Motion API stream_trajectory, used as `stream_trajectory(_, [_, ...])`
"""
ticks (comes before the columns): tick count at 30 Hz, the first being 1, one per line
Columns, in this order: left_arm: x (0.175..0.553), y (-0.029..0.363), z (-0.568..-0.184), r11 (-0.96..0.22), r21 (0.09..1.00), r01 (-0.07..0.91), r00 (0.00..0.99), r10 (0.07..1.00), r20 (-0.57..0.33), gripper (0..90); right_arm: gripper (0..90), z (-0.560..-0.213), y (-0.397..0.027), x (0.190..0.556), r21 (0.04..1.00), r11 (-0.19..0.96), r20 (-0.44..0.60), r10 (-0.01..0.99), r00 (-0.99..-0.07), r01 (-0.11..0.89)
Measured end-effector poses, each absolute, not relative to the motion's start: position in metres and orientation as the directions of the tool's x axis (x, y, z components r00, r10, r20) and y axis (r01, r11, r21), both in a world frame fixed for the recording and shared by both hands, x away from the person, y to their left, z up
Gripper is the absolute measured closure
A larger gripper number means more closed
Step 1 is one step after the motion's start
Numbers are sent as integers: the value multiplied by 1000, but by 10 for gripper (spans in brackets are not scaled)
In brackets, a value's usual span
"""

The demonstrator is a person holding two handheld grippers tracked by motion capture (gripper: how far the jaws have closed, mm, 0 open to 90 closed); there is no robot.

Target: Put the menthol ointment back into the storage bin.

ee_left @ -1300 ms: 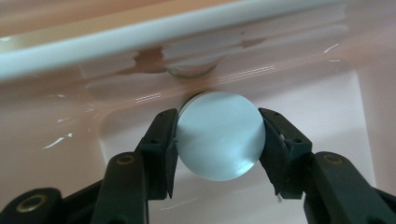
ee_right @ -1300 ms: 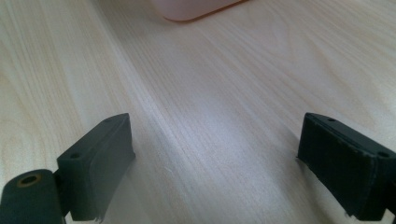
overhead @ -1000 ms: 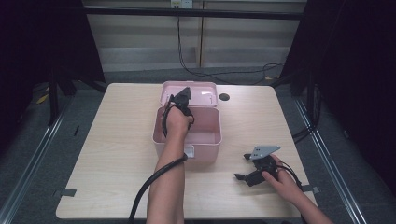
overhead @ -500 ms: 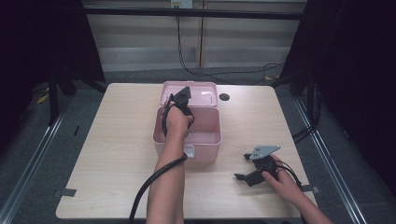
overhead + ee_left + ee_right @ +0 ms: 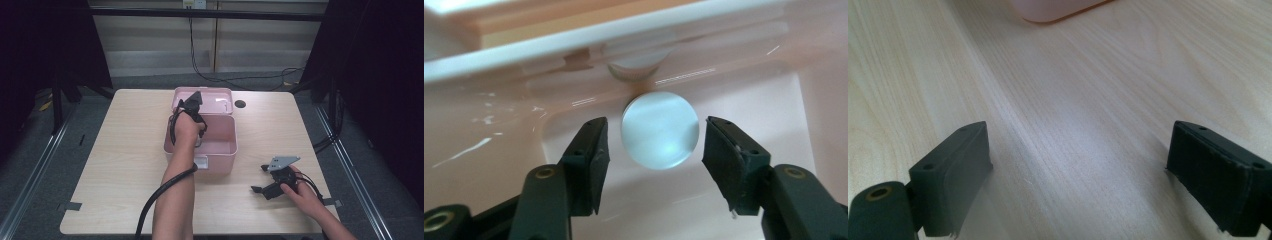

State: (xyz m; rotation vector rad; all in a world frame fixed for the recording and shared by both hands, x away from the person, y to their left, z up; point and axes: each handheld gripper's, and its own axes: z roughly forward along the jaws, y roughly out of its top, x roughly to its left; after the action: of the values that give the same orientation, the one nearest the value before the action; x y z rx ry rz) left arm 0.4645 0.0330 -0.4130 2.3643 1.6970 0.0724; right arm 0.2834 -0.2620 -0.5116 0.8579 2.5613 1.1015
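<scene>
A pink plastic box stands open in the middle of the table, its lid folded back. My left gripper reaches down into it. In the left gripper view a pale round disc lies on the box floor against the far wall, between the jaws of the left gripper. The jaws have just been opening, and a gap shows on each side of the disc. My right gripper rests on the table at the front right, open, with bare wood between its jaws.
The wooden table has a small round hole behind the box. A black cable trails from the left gripper along the forearm. Dark frame posts stand left and right of the table.
</scene>
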Motion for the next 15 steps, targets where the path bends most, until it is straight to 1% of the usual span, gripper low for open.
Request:
stream_trajectory(11, [460, 41, -402, -308, 194, 931, 337, 932, -134, 363, 97, -512, -262, 283, 720, 548, 24, 593, -804, 426])
stream_trajectory(15, [459, 46, -399, -322, 191, 927, 350, 926, -139, 326, 97, -512, -262, 283, 720, 547, 25, 594, -804, 426])
